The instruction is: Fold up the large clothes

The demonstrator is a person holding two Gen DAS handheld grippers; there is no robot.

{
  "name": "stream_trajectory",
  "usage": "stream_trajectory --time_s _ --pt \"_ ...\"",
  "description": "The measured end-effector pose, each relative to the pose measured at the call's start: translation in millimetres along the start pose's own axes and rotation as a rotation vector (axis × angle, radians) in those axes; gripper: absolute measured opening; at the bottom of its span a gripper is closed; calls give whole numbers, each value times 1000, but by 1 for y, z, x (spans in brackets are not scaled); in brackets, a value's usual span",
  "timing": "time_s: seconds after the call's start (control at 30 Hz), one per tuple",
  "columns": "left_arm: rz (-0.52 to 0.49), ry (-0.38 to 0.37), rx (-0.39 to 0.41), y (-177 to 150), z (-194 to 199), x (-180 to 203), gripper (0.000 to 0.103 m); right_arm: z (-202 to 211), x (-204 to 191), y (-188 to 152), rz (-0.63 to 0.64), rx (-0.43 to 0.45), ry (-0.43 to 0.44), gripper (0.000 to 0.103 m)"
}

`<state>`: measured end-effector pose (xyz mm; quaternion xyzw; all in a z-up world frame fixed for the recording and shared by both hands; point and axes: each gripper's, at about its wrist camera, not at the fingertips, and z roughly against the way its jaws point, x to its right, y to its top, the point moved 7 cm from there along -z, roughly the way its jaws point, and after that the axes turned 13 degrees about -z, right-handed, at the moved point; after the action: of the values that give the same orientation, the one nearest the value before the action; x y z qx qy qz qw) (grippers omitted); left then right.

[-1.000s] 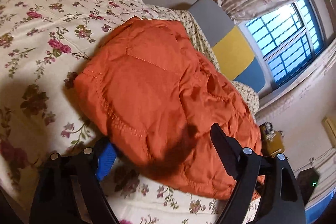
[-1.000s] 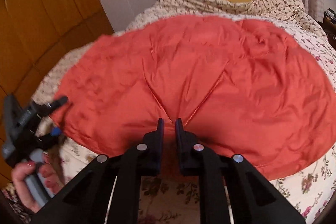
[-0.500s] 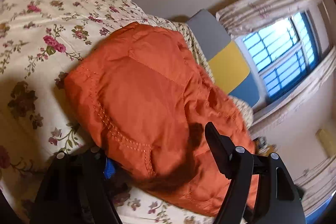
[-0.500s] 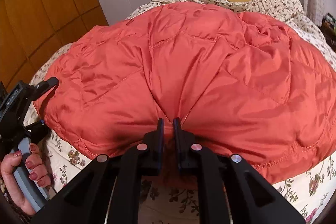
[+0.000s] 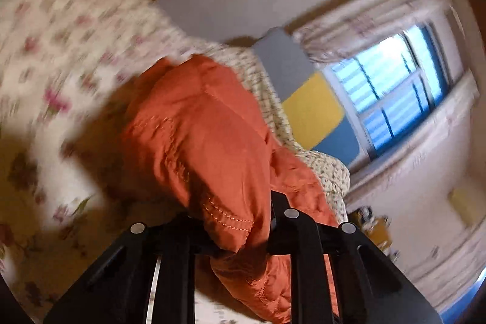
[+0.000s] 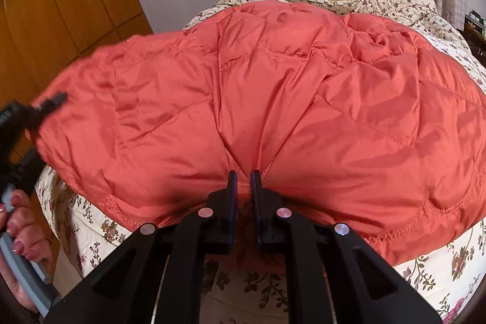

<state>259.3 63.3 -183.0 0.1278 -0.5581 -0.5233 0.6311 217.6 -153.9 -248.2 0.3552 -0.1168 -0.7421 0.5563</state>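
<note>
Right gripper point(image 6: 242, 175) pinching the near edge of the orange quilted jacket point(image 6: 273, 111), spread mid-frame over the floral bedspread point(image 6: 440, 272). Left gripper point(image 5: 240, 220) clamped on a jacket corner, lower centre; window point(image 5: 391, 93) only there.

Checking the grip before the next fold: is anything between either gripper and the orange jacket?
Nothing visible. The right gripper has its jaws pinched on the orange jacket at its near hem, and the left gripper has a corner bunched between its jaws, over the floral bedspread.
</note>
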Motion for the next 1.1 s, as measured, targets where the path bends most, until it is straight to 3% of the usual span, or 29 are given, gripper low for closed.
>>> stream_trajectory --time_s 0.17,0.33,0.5,0.57,0.67,0.77,0.9,1.0,1.1 --pt "-255 -63 47 15 9 73 18 -2 6 2 -40 -2 18 8" --pt "-548 -136 57 6 13 156 18 -3 11 5 -68 -14 42 8" --pt "-721 -146 58 -9 6 198 18 13 22 15 -137 -42 140 11" --pt "-762 -136 56 -10 3 203 18 42 37 24 -177 59 154 27" --pt "-792 -123 53 -13 -1 204 18 75 67 34 -205 182 66 30" --pt "-854 -113 56 -19 -4 214 18 82 110 38 -284 213 -85 28" --pt "-953 -118 57 -33 -7 234 18 60 133 39 -339 120 -33 25" --pt "-1022 -128 43 -47 -12 254 18 76 141 45 -422 164 46 28" --pt "-1060 -147 27 -58 -22 265 18 99 147 46 -442 240 20 31"
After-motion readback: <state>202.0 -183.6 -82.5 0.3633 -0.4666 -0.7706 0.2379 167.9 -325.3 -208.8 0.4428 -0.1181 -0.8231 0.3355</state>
